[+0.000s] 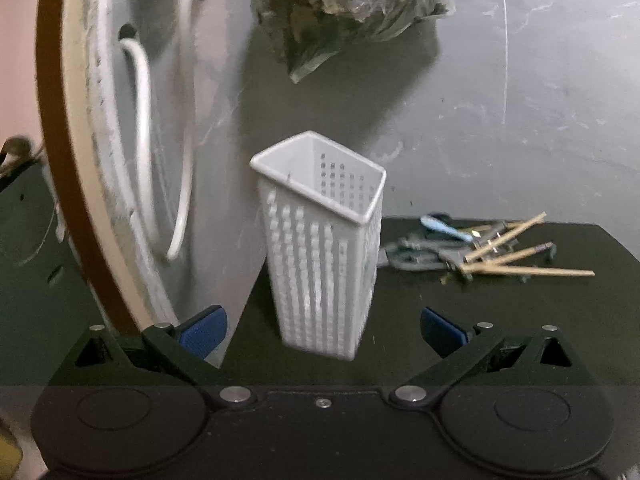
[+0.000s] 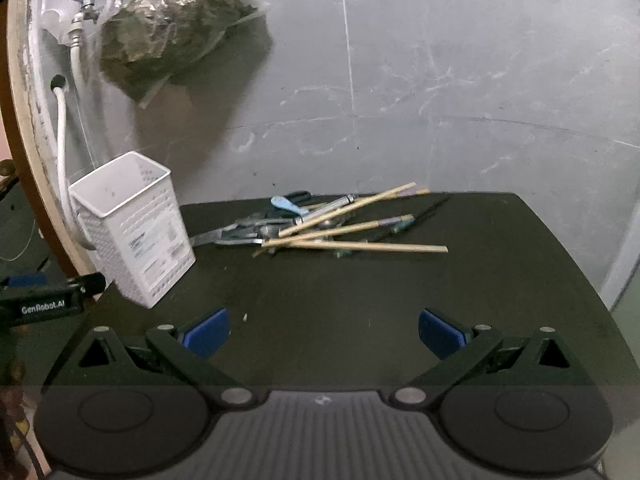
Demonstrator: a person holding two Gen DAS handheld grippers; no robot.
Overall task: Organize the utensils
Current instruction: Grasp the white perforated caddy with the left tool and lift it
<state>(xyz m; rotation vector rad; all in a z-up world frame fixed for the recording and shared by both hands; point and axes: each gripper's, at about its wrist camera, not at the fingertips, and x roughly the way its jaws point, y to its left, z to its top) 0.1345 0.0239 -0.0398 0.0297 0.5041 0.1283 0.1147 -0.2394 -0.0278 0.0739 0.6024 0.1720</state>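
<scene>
A white perforated utensil holder (image 1: 324, 248) stands upright and empty on the dark table's left edge, directly ahead of my open left gripper (image 1: 323, 330), whose blue pads flank its base without touching. The right wrist view shows the same holder (image 2: 134, 228) at the left. A pile of utensils (image 2: 340, 222) lies at the table's back: several wooden chopsticks, metal cutlery and a light blue spoon. The pile (image 1: 488, 250) sits to the right of the holder in the left wrist view. My right gripper (image 2: 324, 332) is open and empty, well short of the pile.
A dark table (image 2: 360, 300) backs onto a grey tiled wall. A plastic bag of dark stuff (image 2: 172, 24) hangs on the wall, beside a tap (image 2: 84, 8) and white hoses (image 1: 144, 140). A brown-edged frame (image 1: 68, 160) stands at the left. The left gripper's body (image 2: 44, 300) shows at the left.
</scene>
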